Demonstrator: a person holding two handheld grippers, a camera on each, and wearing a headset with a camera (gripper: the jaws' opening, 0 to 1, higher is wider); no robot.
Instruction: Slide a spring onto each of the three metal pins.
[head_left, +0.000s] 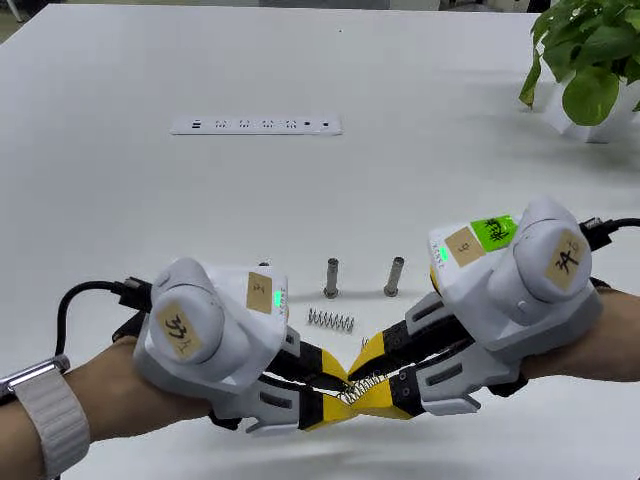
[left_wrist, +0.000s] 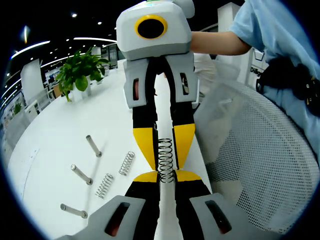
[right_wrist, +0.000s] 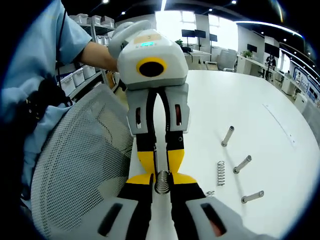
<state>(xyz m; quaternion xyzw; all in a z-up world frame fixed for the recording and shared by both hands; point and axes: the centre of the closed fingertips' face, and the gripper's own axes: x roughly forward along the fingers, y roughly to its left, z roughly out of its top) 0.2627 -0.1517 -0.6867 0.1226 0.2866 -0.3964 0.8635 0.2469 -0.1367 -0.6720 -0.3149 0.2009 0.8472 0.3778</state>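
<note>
White desk (head_left: 150, 220), and low over its near edge the held spring (left_wrist: 165, 159) spans two sets of yellow tips. The left hand-held gripper (head_left: 330, 392) is closed on one end and the right hand-held gripper (head_left: 388, 385) on the other, though which one truly bears it is hard to tell. One should let go, then the other should line the coil's bore up over an upright pin (head_left: 331, 278). The left gripper view shows three pins and two loose springs (left_wrist: 127, 163); the head view shows two pins and one spring.
</note>
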